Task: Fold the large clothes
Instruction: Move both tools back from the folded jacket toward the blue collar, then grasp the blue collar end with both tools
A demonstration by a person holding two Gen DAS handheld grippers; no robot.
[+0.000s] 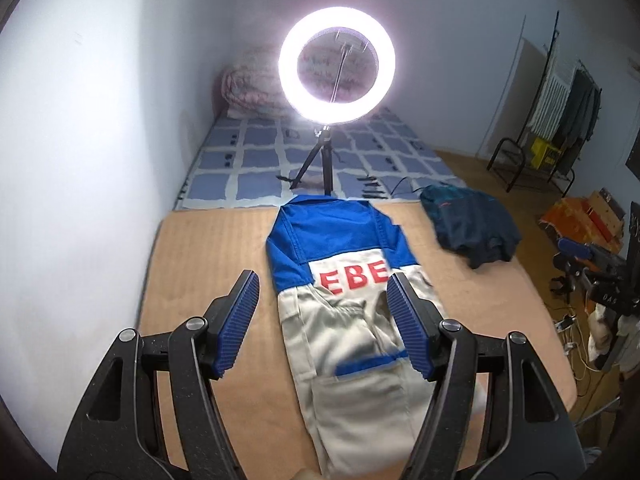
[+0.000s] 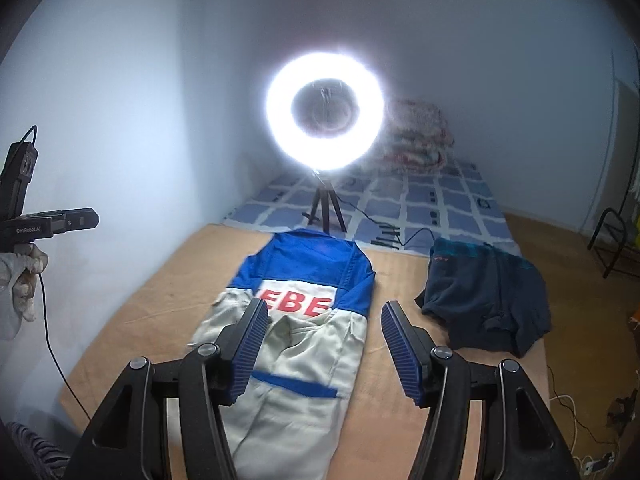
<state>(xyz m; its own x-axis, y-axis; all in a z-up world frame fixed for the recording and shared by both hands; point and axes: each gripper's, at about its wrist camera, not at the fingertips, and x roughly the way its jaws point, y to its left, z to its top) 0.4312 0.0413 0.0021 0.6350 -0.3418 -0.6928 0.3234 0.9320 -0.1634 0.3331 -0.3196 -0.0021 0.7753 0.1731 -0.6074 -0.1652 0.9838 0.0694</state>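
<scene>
A blue and grey work jacket [image 1: 344, 236] with red letters lies folded into a long narrow strip on a tan mat [image 1: 208, 248], collar end far from me. My left gripper [image 1: 322, 278] hangs above the jacket's middle, open, with nothing between its blue pads. In the right wrist view the same jacket [image 2: 304, 264] runs along the mat [image 2: 160, 300]. My right gripper [image 2: 325, 305] hovers open over the jacket's right edge, touching nothing. A gloved hand [image 2: 20, 280] holds the other tool at the left edge of that view.
A crumpled dark navy garment [image 1: 472, 228] [image 2: 484, 292] lies to the right of the jacket. Beyond the mat a lit ring light [image 1: 290, 66] [image 2: 280, 110] stands on a tripod [image 1: 316, 160] on a blue checked bedcover [image 1: 248, 160]. Clothes rack [image 1: 576, 108], boxes and cables crowd the floor at right.
</scene>
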